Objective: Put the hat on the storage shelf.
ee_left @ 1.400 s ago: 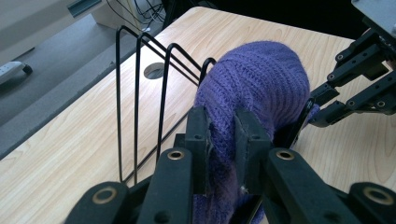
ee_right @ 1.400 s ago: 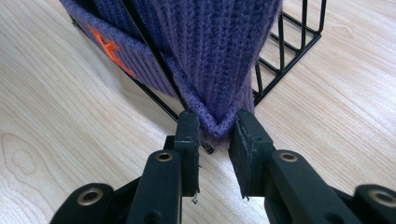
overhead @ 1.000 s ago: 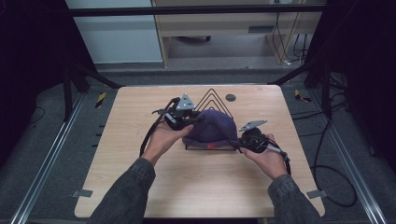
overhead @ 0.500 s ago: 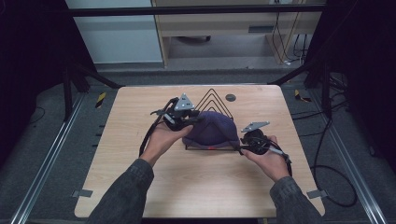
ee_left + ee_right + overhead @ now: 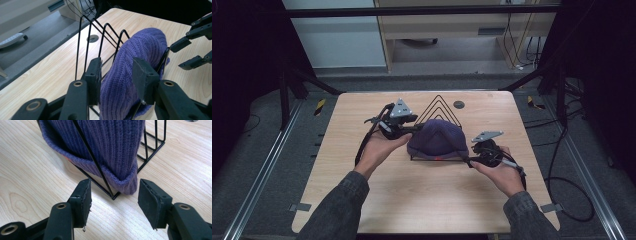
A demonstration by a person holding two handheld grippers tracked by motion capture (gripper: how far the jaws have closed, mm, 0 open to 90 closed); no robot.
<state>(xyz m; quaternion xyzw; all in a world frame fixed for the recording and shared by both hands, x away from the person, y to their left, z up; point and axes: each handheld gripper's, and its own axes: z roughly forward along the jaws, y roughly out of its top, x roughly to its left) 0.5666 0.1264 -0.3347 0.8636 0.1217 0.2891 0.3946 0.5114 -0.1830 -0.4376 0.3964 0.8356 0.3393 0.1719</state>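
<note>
Wooden table [image 5: 422,200] carries everything, its light grain bare along the near edge. On its middle stands a black wire rack [image 5: 439,107] of triangular loops, with 4 loops rising clear in the left gripper view. Draped over the rack's near end is a purple knitted beanie [image 5: 437,140], its folded brim hanging down to the tabletop at the rack's corner in the right gripper view.

At the beanie's left side the left gripper [image 5: 117,75] is held by the person's left hand [image 5: 379,150]; its 2 jaws are parted around a fold of the knit, with both pads against the wool, though whether they squeeze it firmly I cannot tell. The right gripper [image 5: 113,193], held in the right hand [image 5: 502,172], sits low by the beanie's right end with its jaws spread wide, the brim and the rack's corner just ahead of the gap and touching neither pad. Past the rack lies a small dark round disc [image 5: 458,104], set in the tabletop.
</note>
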